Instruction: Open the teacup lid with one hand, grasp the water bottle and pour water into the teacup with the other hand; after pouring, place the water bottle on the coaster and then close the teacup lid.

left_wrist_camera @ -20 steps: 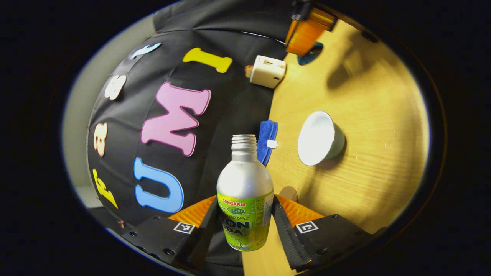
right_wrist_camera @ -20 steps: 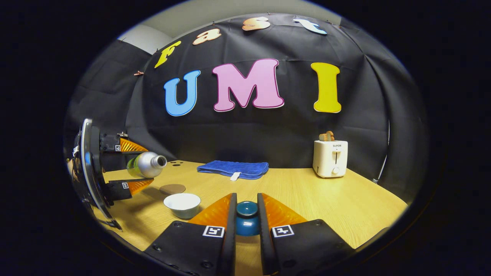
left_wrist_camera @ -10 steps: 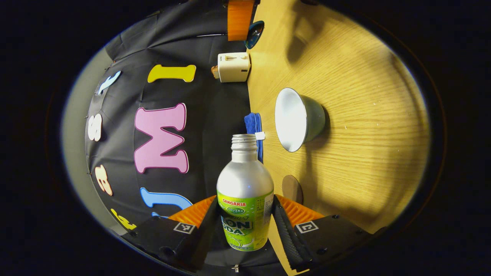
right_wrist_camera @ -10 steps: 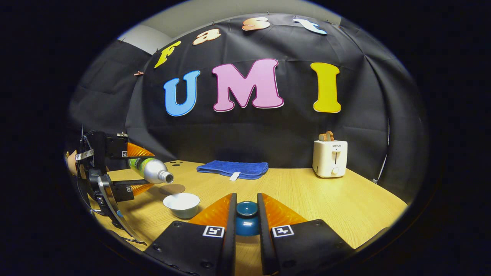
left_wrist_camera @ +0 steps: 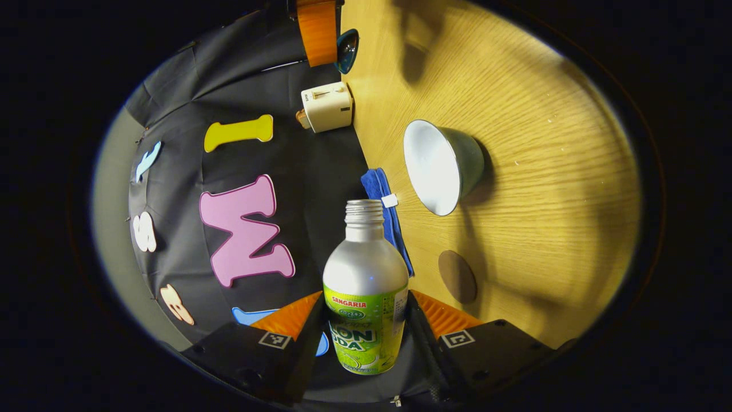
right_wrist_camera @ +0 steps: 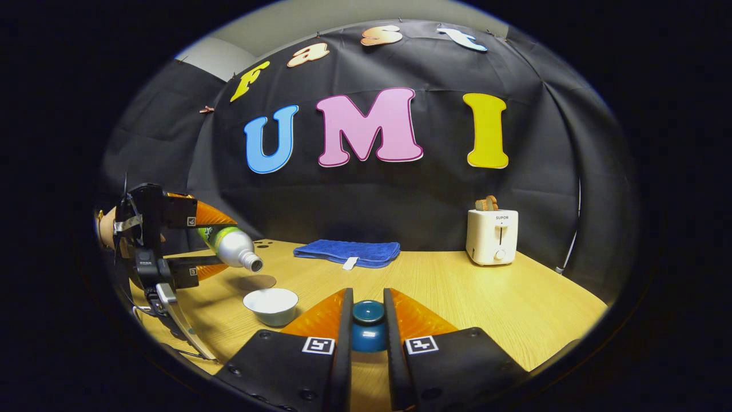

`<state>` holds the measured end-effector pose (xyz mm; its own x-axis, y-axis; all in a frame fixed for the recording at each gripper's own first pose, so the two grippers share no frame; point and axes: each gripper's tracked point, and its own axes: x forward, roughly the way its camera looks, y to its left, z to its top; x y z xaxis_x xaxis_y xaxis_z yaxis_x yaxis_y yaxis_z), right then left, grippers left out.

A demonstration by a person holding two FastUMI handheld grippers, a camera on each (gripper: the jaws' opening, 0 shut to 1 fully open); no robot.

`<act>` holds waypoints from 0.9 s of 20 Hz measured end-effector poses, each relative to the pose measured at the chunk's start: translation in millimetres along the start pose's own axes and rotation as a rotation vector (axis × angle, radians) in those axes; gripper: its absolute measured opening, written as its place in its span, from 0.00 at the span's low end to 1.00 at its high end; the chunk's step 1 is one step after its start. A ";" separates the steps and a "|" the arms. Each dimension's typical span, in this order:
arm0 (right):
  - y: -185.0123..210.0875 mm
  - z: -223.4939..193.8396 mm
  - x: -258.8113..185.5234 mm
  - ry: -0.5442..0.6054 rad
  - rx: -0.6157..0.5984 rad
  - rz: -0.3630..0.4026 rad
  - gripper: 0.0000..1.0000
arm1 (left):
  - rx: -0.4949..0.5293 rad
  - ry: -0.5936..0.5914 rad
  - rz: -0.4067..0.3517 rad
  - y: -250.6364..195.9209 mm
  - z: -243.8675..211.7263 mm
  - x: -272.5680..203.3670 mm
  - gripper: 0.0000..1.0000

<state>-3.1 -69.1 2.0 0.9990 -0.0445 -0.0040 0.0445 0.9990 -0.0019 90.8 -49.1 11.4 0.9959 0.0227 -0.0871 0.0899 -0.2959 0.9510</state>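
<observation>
Clamping a tilted water bottle (left_wrist_camera: 365, 286) and lid (right_wrist_camera: 368, 326), both fingers hover over the wooden table (right_wrist_camera: 486, 297).

Warm overhead light is brightening the wooden table (left_wrist_camera: 543, 189); the teacup (left_wrist_camera: 443, 166) is casting a soft shadow. Faint glare is showing on the water bottle (left_wrist_camera: 365, 286). Fisheye distortion is bending edges; both views are staying sharp, no blur.

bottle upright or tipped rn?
Tipped. In the right gripper view the water bottle, held by the left gripper, slants mouth-down above the teacup. Cannot tell whether water is flowing.
</observation>
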 end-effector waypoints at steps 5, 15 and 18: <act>0.1 -0.1 -0.1 0.000 0.000 0.000 0.30 | 0.063 0.010 0.001 2.2 -2.7 3.0 0.80; 0.3 0.3 -0.2 0.000 0.000 0.000 0.30 | 0.179 0.021 0.037 14.6 -9.1 1.8 0.81; 0.5 0.4 -0.4 0.000 0.000 0.000 0.30 | 0.225 0.018 0.048 20.7 -11.3 2.7 0.81</act>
<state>-3.5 -68.5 2.4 0.9990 -0.0450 -0.0041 0.0449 0.9990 -0.0021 95.4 -44.4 34.2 0.9991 0.0203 -0.0363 0.0415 -0.5029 0.8634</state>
